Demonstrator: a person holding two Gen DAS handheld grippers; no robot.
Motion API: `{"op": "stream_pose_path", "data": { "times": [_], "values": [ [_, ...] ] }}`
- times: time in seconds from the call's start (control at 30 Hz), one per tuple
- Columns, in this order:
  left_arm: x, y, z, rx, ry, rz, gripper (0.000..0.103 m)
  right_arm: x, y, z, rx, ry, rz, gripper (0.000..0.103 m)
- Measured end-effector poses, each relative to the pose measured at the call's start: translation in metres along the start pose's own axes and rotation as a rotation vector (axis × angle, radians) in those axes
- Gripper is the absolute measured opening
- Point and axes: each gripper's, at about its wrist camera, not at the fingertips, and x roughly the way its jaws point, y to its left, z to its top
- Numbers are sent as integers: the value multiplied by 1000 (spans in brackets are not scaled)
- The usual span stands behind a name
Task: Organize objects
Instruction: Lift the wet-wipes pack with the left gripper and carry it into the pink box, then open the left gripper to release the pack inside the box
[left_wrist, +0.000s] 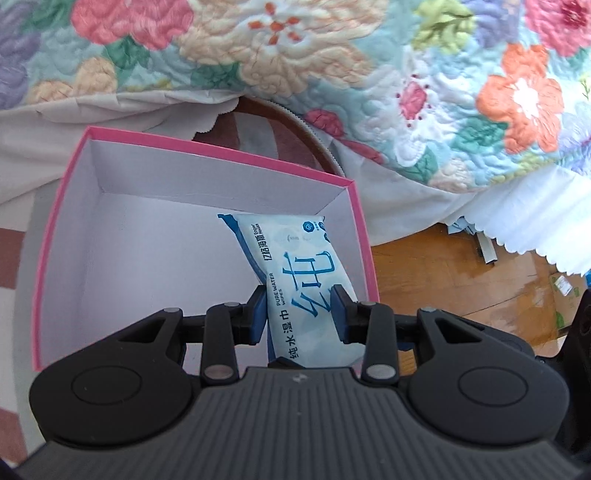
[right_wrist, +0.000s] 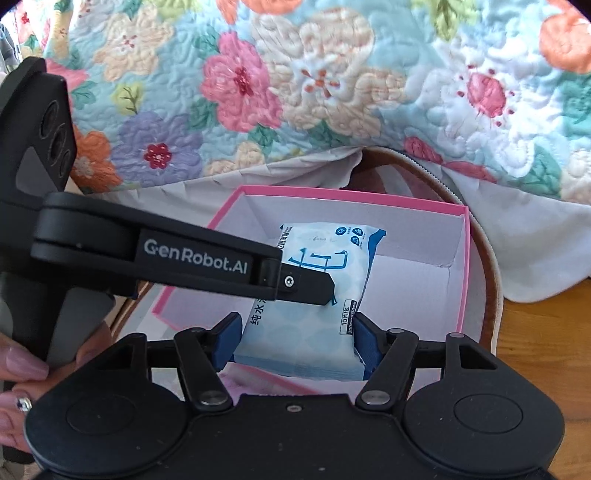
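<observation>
**Item: one pack of wet wipes, held over a pink box**

Nearest to each lens are the black linkages and blue pads of my own tools. Left gripper (left_wrist: 301, 314): jaws drawn in narrow, pads pressing both long sides of the wipes pack (left_wrist: 295, 280). Right gripper (right_wrist: 295, 341): set about half open, its pads against the pack's two sides near the lower end – so both hold the same item. In the right wrist view the left gripper crosses from the left, and a hand (right_wrist: 16, 373) shows at the frame edge.

Location: the pack hangs tilted inside the open top of the pink box (left_wrist: 44, 236), nearer the right wall, far end angled toward the white floor. Whether it touches the floor I cannot tell. The box sits just beside a bed covered with a floral quilt (left_wrist: 406, 74), on a brown-rimmed surface (right_wrist: 491, 258) I cannot identify; wooden floor (left_wrist: 443, 280) lies to the right.

Risks, as I judge them:
- A soft pack pinched from two tools may buckle or twist if one lets go first.
- A lowering jaw may catch the right wall and shove the light cardboard box sideways.
- Released while tilted, the pack may lean on the wall rather than lie flat.

Appearance: pale blue and white film, dark blue border, large blue Chinese characters, "PURE WATER WIPES" in small print, soft and slightly puffed – sealed ends crimped.
</observation>
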Motion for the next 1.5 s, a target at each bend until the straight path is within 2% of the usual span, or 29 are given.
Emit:
{"op": "stream_pose_path", "data": {
  "times": [0.13, 0.4, 0.7, 0.87, 1.03, 1.1, 1.2, 1.27, 1.33, 1.5],
  "values": [
    [19, 9, 7, -23, 23, -37, 34, 12, -9, 2, -6, 16, -14, 69],
    [53, 21, 17, -50, 68, -96, 35, 28, -26, 4, -28, 50, -66, 58],
    [98, 32, 26, -112, 87, -113, 35, 64, -18, 7, -119, 144, -231, 55],
    [108, 44, 28, -149, 97, -107, 35, 79, -23, 12, -138, 174, -270, 40],
    [122, 45, 29, -177, 92, -120, 34, 91, -22, 13, -208, 185, -362, 38],
    [127, 42, 30, -170, 108, -93, 33, 94, -24, 13, -216, 194, -377, 36],
    [131, 35, 30, -134, 114, -34, 30, 96, -17, 10, -305, 158, -455, 36],
    [130, 31, 29, -110, 109, 27, 35, 93, -18, 10, -309, 136, -468, 42],
    [124, 31, 29, -100, 99, 51, 43, 82, -22, 8, -273, 112, -441, 45],
    [97, 28, 27, -53, 81, 103, 47, 44, -27, 0, -200, 45, -321, 46]
  ]
}}
